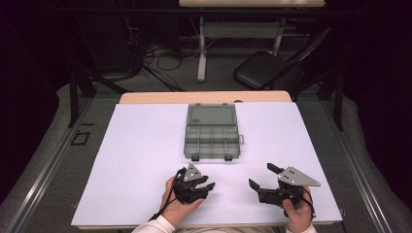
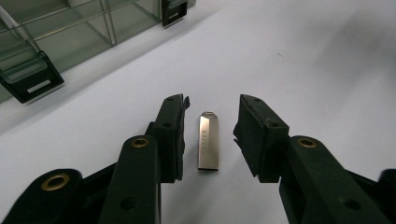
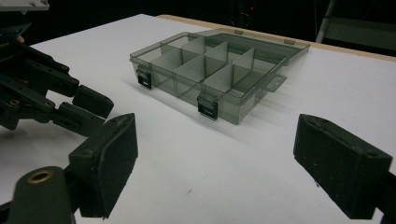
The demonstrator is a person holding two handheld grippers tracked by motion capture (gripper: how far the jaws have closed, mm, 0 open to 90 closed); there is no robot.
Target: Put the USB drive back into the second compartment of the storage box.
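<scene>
USB stick: small silver metal stick, lying flat on the white table between the two jaws of the left tongs; a gap shows on each side, so neither pad touches it.
Left tongs: held low over the near part of the table, jaws partly spread around the USB stick, nothing pinched; they point toward the middle of the table.
Right tongs: held at the near right of the table, jaws spread wide with only bare table between them.
Box: clear grey plastic organiser box, lid open and laid back, standing at the middle of the far half of the table, well apart from both tongs.
Compartments: divided by thin walls; as far as the right gripper view shows, they look empty.
Latches: two black clips on the near wall of the box, facing the person.
Hands: one grips each tongs from the near edge, with white sleeves just in sight.
</scene>
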